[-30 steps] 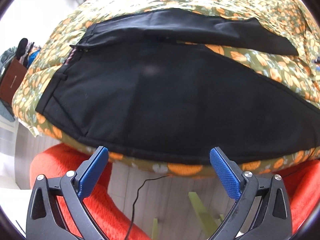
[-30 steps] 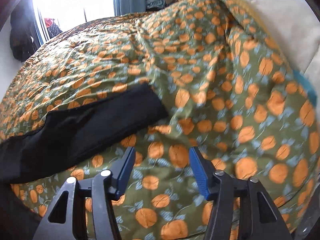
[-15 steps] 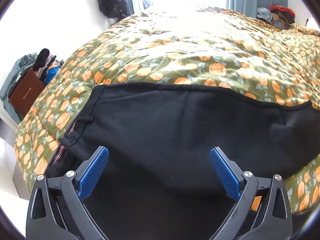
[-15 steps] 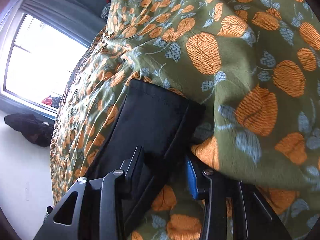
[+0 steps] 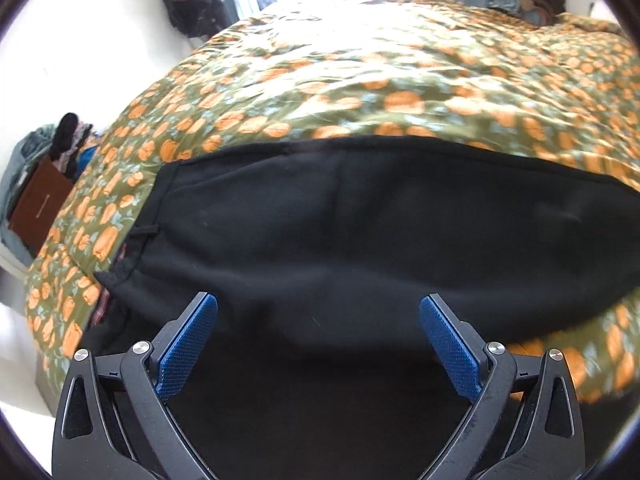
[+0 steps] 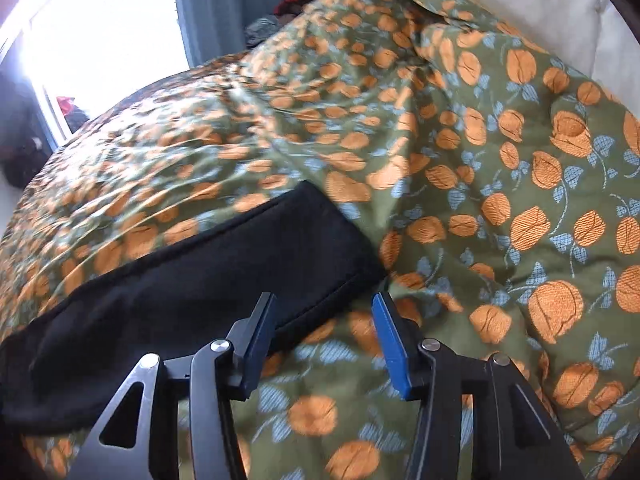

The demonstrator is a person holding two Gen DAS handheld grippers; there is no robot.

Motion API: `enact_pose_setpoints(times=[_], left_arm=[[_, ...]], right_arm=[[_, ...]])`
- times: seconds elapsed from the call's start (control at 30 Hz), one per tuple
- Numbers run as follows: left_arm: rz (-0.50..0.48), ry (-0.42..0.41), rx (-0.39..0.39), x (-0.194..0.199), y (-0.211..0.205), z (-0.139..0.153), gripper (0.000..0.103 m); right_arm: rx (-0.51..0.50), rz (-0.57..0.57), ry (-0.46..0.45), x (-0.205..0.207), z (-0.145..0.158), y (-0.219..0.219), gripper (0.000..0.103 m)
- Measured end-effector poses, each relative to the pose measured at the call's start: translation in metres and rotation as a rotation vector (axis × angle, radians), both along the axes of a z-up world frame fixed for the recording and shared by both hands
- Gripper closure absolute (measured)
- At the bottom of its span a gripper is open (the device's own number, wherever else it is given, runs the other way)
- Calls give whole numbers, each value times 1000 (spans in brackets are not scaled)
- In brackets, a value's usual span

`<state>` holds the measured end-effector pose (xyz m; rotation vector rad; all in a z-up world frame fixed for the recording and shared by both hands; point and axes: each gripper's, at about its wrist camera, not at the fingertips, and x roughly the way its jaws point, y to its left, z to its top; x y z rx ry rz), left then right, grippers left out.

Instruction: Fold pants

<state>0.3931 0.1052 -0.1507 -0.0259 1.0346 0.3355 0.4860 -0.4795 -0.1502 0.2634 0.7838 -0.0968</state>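
Note:
Black pants (image 5: pixel 360 220) lie flat on a green bedspread (image 5: pixel 360 80) with orange flowers; the waistband end is at the left. My left gripper (image 5: pixel 318 302) hovers over the pants' near part, wide open, with nothing pinched. In the right wrist view a black pant leg (image 6: pixel 200 280) runs from the lower left to its hem (image 6: pixel 344 240). My right gripper (image 6: pixel 324 298) sits just below the hem corner over the bedspread (image 6: pixel 500 200). Its jaws are opening, with nothing held between them.
A dark bag (image 5: pixel 188 0) hangs on the wall beyond the bed. A brown box with piled clothes (image 5: pixel 40 200) stands at the left. A bright window (image 6: pixel 100 40), a blue curtain (image 6: pixel 240 0) and a white pillow (image 6: pixel 520 0) border the bed.
The left gripper moved from the bed's edge forward over the pants. The right gripper, closed on the leg hem half a second ago, has let go and drawn back; the leg lies flat.

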Motion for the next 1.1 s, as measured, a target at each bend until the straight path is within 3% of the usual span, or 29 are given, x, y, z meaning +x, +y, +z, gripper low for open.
enact_pose_setpoints(times=[0.13, 0.2, 0.27, 0.33, 0.37, 0.43, 0.53, 0.6, 0.67, 0.77, 0.93, 1.03, 1.1], left_arm=[[-222, 56, -156, -60, -77, -9, 1], [-336, 96, -148, -86, -118, -25, 1], [-402, 143, -61, -105, -144, -41, 1], [-397, 161, -16, -117, -138, -47, 0], [-373, 166, -13, -121, -129, -43, 0], [-271, 193, 6, -123, -96, -39, 0], [-111, 177, -19, -119, -38, -21, 1], [-32, 116, 3, -105, -7, -2, 2], [36, 38, -2, -81, 16, 17, 1], [110, -82, -21, -34, 46, 37, 1], [216, -44, -55, 39, 92, 0, 1], [197, 33, -52, 47, 110, -42, 0], [148, -68, -13, 27, 104, -48, 1]], right_arm=[[194, 332, 42, -91, -6, 92, 46], [249, 471, 100, -137, -23, 138, 46], [251, 536, 170, -169, -44, 165, 47], [214, 474, 218, -184, -58, 152, 51], [215, 405, 225, -191, -61, 131, 59], [191, 202, 241, -196, -63, 69, 61], [67, -37, 278, -209, -59, -4, 59], [41, -74, 274, -209, -49, -20, 59], [25, -30, 256, -195, -33, -5, 59], [59, 151, 222, -152, -11, 59, 57], [188, 534, 130, -60, 12, 240, 47], [215, 706, 75, -18, 9, 349, 46], [232, 804, 108, 11, -7, 403, 45]])
